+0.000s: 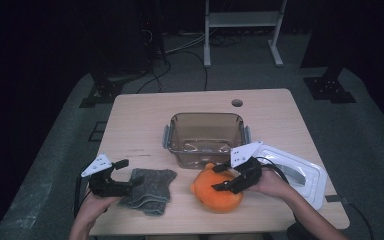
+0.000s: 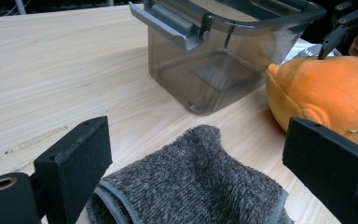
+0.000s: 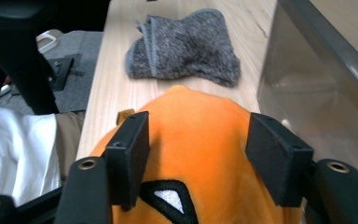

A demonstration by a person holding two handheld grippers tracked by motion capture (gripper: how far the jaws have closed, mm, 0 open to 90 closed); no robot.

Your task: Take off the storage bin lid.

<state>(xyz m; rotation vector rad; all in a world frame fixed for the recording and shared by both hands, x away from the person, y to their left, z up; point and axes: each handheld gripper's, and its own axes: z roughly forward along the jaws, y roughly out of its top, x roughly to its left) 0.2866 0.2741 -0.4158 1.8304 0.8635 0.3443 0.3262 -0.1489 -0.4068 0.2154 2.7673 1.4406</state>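
From the high view, we see our right gripper (image 1: 222, 178) over the orange plush toy (image 1: 216, 191) beside the clear bin (image 1: 206, 136); our left gripper (image 1: 125, 175) waits at the grey cloth (image 1: 149, 190) on the counter (image 1: 140, 125).

In the left gripper view, its jaws stand wide and empty, the cloth between them.

In the right gripper view, the jaws straddle the toy's rounded top, pads barely biting; we judge it could squirt out when lifted.
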